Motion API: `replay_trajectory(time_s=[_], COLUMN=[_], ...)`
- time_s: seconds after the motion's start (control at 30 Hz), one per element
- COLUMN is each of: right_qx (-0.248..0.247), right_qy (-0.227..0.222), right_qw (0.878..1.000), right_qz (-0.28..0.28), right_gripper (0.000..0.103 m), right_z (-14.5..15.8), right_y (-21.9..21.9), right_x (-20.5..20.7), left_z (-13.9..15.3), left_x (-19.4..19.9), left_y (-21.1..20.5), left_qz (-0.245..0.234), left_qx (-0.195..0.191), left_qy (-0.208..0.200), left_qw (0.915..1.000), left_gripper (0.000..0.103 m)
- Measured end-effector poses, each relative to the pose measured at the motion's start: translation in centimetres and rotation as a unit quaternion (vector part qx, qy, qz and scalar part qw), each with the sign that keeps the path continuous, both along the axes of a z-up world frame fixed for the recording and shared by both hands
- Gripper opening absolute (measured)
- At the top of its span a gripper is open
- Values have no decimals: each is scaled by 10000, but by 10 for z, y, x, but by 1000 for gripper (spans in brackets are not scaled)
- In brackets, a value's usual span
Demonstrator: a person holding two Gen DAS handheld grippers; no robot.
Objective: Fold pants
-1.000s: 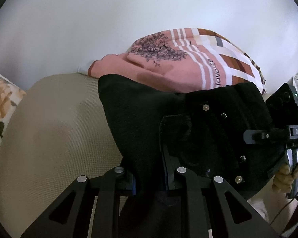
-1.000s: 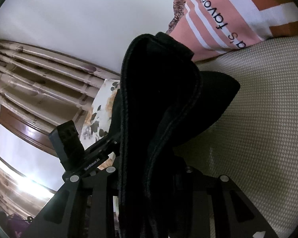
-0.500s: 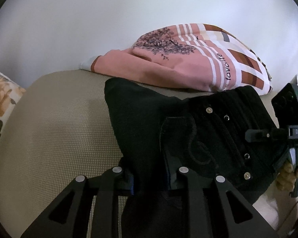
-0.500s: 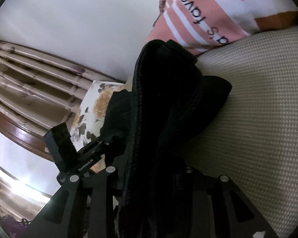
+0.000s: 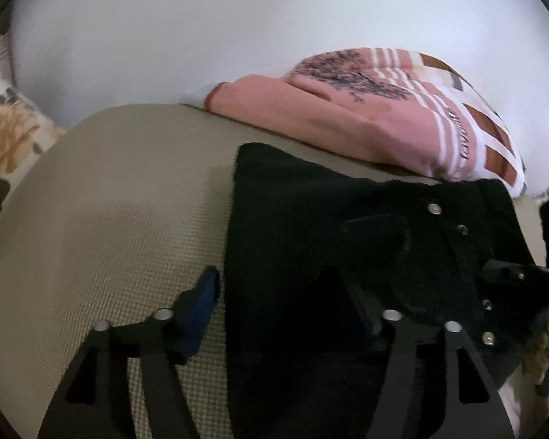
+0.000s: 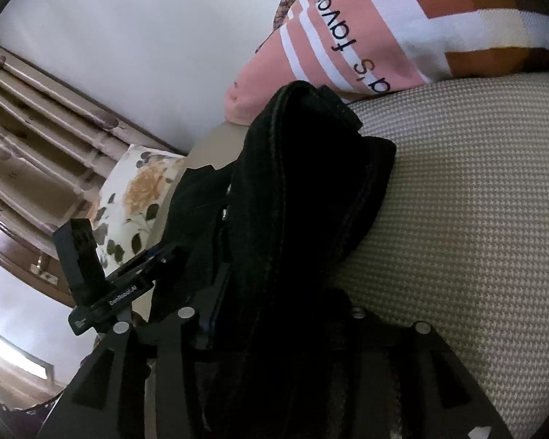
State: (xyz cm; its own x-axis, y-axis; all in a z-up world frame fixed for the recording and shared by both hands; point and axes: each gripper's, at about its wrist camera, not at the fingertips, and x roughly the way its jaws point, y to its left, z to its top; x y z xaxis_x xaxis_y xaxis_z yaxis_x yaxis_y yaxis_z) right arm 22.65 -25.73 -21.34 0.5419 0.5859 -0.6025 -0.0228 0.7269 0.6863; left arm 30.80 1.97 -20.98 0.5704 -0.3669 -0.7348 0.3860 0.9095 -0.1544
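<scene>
Black pants (image 5: 347, 241) with metal studs lie folded on a beige woven bed surface (image 5: 109, 219). My left gripper (image 5: 285, 303) is open, its jaws spread wide with the pants' near edge lying loose between them; the left blue pad (image 5: 201, 303) rests on the bed beside the cloth. In the right wrist view my right gripper (image 6: 274, 314) is shut on a thick bunched edge of the pants (image 6: 303, 190), held just above the bed (image 6: 475, 219). The left gripper's body (image 6: 102, 285) shows at the left of that view.
A pink striped cushion with printed letters (image 5: 366, 117) lies right behind the pants, against a white wall. A floral pillow (image 5: 3, 139) sits at the far left. A wooden bed frame (image 6: 36, 139) shows in the right wrist view.
My left gripper has opened and let go of the pants. The pants have come down onto the bed. My right gripper has lowered with its hold unchanged.
</scene>
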Motion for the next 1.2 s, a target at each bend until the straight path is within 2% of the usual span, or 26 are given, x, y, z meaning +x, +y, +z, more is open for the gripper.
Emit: replay_trajectory(time_s=[0.17,0.27,0.33,0.47,0.53,0.67,0.73,0.87,1.07,1.2], right_qx=[-401,-840,-1238,-1912,-2230,-2295,-2483,-2939,-3358,-3650], right_qy=[-191,-379,-544,-960,-1087,-1179,-1173,-1186,-1124,-1255], right_qw=[9987,9944,9879,9717,9623,9548,9479,9344,9200,9084], right_qz=[-233,-525,-754,-1001,-1112,-1474,-1614,-1629,-1678,-1607], right_gripper=[50,67,81,87,96,98,101,102,103,103], right_z=[8,15,21,33,38,43,45,48,49,53], right_y=[9,14,16,25,30,20,23,32,45,55], right_x=[-6,-13,-19,-32,-37,-44,-44,-43,-41,-43], left_z=[-1,0,4,7,8,11,12,13,17,20], left_x=[0,-1,-5,-8,-9,-11,-11,-13,-18,-23], left_y=[7,13,16,18,18,20,20,19,16,14], left_qz=[304,606,800,1008,1043,1082,1109,1148,1212,1295], left_qx=[-78,-120,-62,22,31,44,44,95,224,310], left_qy=[-70,-157,-345,-526,-598,-679,-726,-807,-1008,-1189], left_qw=[9995,9980,9962,9935,9927,9918,9912,9901,9872,9839], left_gripper=[82,85,85,87,87,89,89,92,95,98])
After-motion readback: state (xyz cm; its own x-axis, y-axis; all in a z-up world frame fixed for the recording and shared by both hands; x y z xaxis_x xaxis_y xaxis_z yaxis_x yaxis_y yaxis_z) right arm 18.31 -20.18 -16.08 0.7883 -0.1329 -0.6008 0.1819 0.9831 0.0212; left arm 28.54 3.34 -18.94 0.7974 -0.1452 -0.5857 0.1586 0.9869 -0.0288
